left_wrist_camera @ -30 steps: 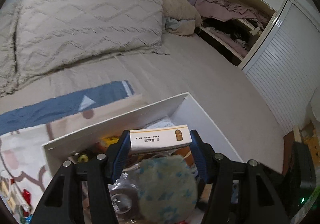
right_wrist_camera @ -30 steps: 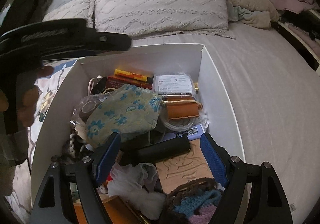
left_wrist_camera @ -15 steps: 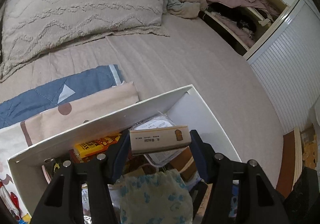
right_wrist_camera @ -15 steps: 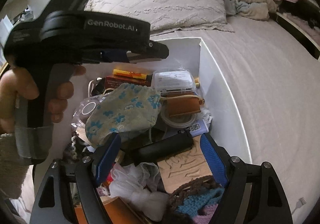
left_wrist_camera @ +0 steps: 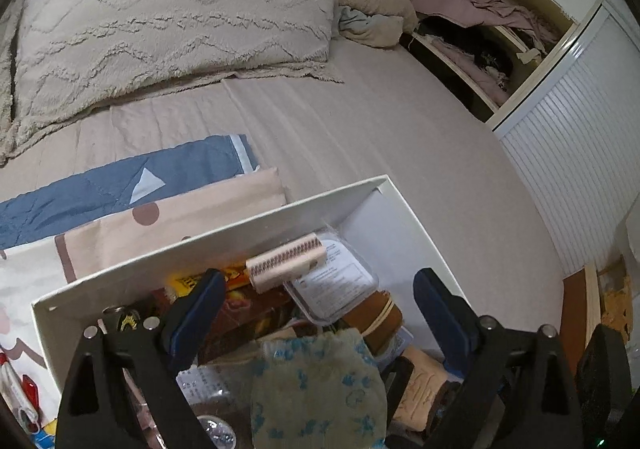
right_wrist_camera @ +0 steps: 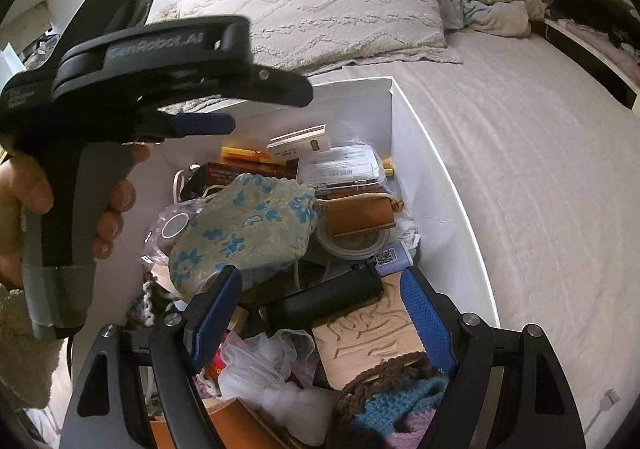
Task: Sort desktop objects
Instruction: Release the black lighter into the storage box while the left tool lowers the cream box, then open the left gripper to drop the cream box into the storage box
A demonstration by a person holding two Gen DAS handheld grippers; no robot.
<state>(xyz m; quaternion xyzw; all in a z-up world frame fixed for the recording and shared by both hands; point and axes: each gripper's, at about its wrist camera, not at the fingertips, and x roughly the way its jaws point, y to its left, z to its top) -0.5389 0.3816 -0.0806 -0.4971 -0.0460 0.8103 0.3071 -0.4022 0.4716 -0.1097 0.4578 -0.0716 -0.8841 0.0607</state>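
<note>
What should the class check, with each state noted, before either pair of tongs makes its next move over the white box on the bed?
1. Left tongs open and holding nothing: ok.
2. Small cream box inside the white box, at its far end: ok.
3. Small cream box lying settled: cannot tell; it looks tilted on top of other things.
4. Right tongs open and empty: ok.
5. Black case lined up in the gap of the right tongs: ok in the right wrist view; the height above it: cannot tell.
</note>
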